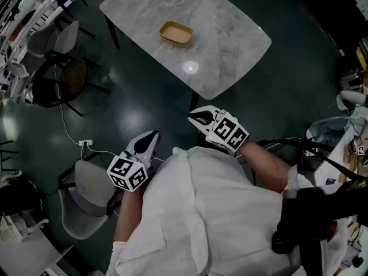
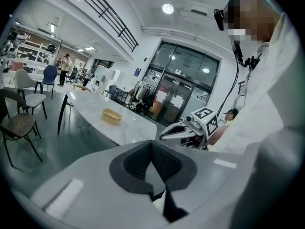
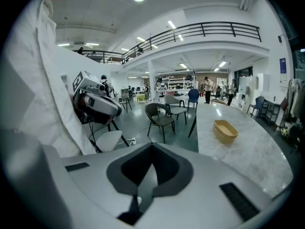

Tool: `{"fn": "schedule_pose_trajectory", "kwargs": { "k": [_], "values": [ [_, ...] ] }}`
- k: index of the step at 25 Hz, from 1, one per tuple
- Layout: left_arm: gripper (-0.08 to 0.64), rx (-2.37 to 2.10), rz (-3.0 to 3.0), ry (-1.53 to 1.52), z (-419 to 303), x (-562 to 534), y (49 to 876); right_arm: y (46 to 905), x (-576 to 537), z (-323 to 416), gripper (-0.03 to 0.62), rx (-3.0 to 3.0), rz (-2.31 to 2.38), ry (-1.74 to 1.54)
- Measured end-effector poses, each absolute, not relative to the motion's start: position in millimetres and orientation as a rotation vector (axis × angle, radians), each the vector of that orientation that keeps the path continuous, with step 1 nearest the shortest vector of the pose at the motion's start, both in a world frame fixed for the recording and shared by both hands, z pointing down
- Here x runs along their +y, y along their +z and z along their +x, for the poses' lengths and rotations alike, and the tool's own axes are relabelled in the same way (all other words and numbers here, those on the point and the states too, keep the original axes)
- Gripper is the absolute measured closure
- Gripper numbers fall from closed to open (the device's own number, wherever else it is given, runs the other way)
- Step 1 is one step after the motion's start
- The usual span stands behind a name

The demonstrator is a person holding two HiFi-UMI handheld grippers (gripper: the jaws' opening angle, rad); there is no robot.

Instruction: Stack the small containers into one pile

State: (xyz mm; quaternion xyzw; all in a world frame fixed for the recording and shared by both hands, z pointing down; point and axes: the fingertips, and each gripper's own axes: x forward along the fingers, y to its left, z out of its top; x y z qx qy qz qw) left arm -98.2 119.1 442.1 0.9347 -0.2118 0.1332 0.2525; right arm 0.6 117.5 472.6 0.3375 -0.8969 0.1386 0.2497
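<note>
Pile of shallow tan oval containers [image 1: 176,33] sits toward the far-left edge of the grey marble table [image 1: 230,39], long axis crosswise, well ahead of both clenched, empty claws, the right gripper [image 1: 194,118] judged slightly nearer than the left gripper [image 1: 153,135].

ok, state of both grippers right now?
Left gripper: jaws shut, nothing held.
Right gripper: jaws shut, nothing held.

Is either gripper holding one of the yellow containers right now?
No, the yellow containers sit on the table, apart from the left gripper and right gripper.
</note>
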Motion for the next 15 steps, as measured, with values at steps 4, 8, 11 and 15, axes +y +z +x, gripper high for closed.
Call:
{"fn": "schedule_pose_trajectory", "kwargs": {
  "k": [4, 8, 11, 15],
  "values": [
    [0.554, -0.565, 2.544, 0.368, -93.8, 125.3, 443.5, 473.8, 123.1, 3.4, 0.588, -2.441, 0.923, 0.379],
    [0.554, -0.561, 2.536, 0.372, -93.3, 128.0, 443.9, 475.5, 127.7, 2.0, 0.588, -2.437, 0.913, 0.387],
    [0.554, -0.561, 2.531, 0.374, -93.1, 128.4, 445.0, 476.7, 128.5, 2.3, 0.588, -2.435, 0.908, 0.395],
    [0.554, -0.557, 2.524, 0.374, -88.5, 127.9, 447.1, 478.5, 127.1, 7.5, 0.588, -2.432, 0.91, 0.394]
  ]
}}
